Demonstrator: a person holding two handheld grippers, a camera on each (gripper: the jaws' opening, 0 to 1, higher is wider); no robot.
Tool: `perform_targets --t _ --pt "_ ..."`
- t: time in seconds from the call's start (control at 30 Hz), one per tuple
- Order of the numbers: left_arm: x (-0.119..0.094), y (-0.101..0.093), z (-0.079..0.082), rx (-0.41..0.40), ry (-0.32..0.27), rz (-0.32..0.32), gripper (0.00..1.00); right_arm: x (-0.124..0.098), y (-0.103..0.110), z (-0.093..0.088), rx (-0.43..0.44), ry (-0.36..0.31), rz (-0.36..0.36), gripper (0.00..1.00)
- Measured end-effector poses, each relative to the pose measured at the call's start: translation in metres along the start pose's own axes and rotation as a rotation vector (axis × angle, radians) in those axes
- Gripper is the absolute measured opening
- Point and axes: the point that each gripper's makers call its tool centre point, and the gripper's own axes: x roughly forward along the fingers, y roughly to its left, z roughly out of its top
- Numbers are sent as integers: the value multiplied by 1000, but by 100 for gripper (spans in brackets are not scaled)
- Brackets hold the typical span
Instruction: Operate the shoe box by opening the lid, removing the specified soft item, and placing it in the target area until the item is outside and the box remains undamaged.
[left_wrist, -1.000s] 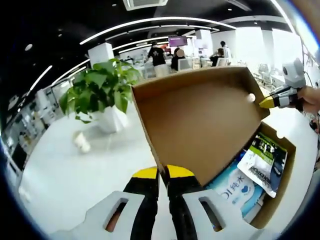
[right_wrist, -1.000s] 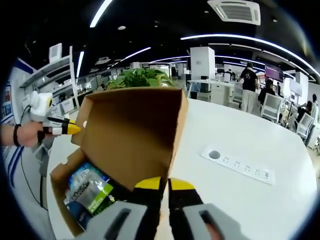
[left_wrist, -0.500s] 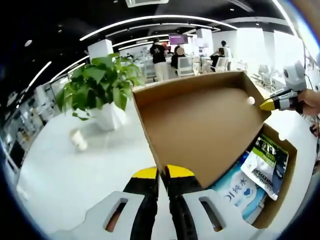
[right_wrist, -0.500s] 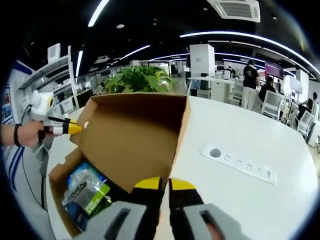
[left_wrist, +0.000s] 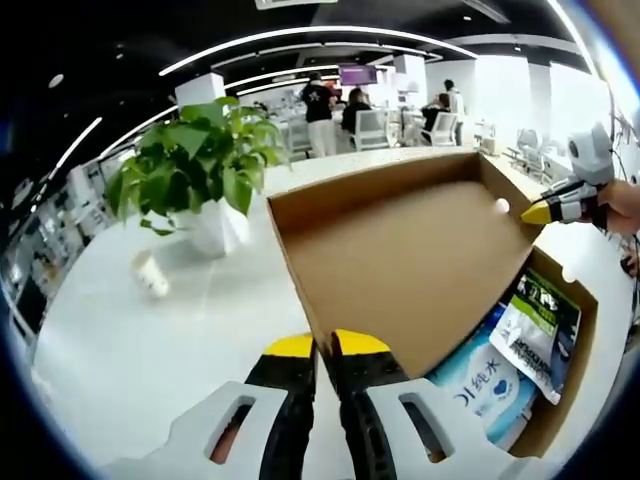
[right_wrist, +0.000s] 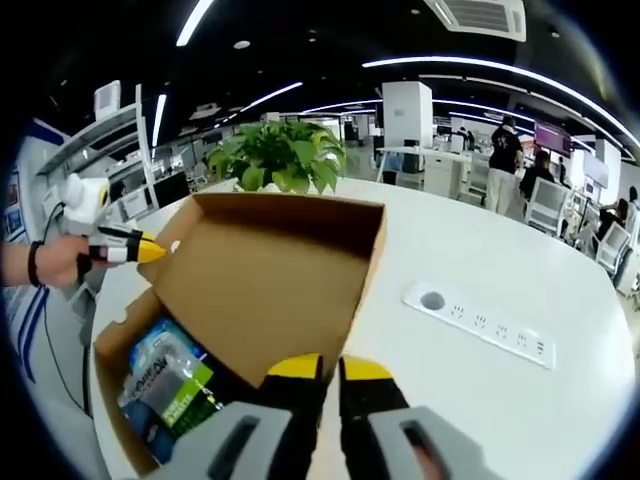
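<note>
The brown cardboard shoe box (left_wrist: 572, 345) stands open on a white table, its lid (left_wrist: 400, 270) swung up and leaning back. My left gripper (left_wrist: 327, 346) is shut on one lid corner. My right gripper (left_wrist: 536, 210), held by a hand, pinches the opposite corner. In the right gripper view my right gripper (right_wrist: 330, 368) is shut on the lid (right_wrist: 265, 285), and the left gripper (right_wrist: 150, 252) grips the far corner. Inside the box lie a blue soft pack (left_wrist: 480, 375) and a white-and-green pack (left_wrist: 530, 325), which appears again as the white-and-green pack (right_wrist: 172, 388).
A potted plant (left_wrist: 195, 170) in a white pot and a paper cup (left_wrist: 148, 272) stand on the table behind the lid. A white power strip (right_wrist: 480, 325) is set into the tabletop right of the box. People and desks are far back.
The lid has tipped further back and lies flatter, so more of its inner face shows. Both grippers stayed clamped on its corners and moved with it.
</note>
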Motion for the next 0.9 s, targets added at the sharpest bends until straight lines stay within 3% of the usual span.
perform_targets --t 0.9 --pt "23 2 -11 -22 46 -18 6 15 -5 -9 22 31 14 3"
